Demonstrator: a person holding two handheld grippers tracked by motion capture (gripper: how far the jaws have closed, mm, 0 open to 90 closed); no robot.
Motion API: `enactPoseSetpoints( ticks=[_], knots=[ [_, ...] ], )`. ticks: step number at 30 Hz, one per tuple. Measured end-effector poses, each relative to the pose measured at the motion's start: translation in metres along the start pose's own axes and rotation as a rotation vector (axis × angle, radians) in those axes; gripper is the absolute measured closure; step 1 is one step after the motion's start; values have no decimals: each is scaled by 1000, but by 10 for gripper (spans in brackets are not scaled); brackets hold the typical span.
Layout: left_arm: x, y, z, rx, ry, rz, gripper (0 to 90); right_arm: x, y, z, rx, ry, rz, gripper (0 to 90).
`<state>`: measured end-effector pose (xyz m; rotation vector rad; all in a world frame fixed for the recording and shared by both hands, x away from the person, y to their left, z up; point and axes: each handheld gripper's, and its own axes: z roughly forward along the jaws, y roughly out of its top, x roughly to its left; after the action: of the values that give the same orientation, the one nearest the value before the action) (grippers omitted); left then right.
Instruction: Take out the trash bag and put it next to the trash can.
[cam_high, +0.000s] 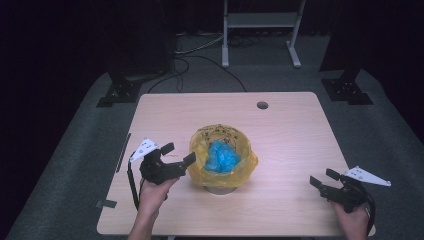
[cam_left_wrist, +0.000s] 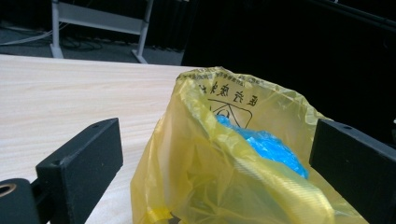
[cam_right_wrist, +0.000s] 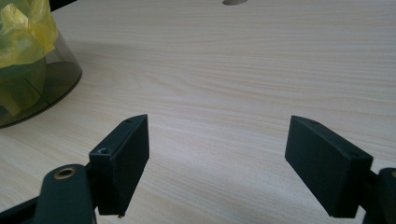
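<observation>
On the pale wood table (cam_high: 290, 150), mid-way across, a clear bin (cam_right_wrist: 42, 88) stands lined with a yellow bag (cam_high: 235, 167) — its black printed characters too small to read — hiding most of a crumpled blue wad (cam_high: 222, 156). The left tool (cam_high: 176, 156) gapes wide around the bag's rim, and the right tool (cam_high: 325, 180), equally wide, holds nothing — well apart at the table's edge.

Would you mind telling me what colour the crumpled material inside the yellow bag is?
Bright blue material, clearest in the high view.

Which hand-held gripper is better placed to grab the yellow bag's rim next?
Left. The left hand-held gripper is open, its jaws flanking the yellow bag; the right hand-held gripper sits open over bare table.
</observation>
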<state>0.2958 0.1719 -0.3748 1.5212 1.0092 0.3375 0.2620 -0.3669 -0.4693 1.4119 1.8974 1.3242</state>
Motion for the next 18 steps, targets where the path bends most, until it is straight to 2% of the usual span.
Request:
enactPoseSetpoints(
  ticks=[4,9,14,18],
  knots=[
    [4,-1,1,1,7,-12,15,2,0,4,10,3,-10,210],
    [3,-1,4,2,14,-3,17,5,2,6,17,9,-28,210],
    [7,-2,7,5,32,-23,20,4,2,5,15,12,-28,210],
    [10,-1,12,13,12,-40,44,5,2,6,19,16,-31,210]
  ],
)
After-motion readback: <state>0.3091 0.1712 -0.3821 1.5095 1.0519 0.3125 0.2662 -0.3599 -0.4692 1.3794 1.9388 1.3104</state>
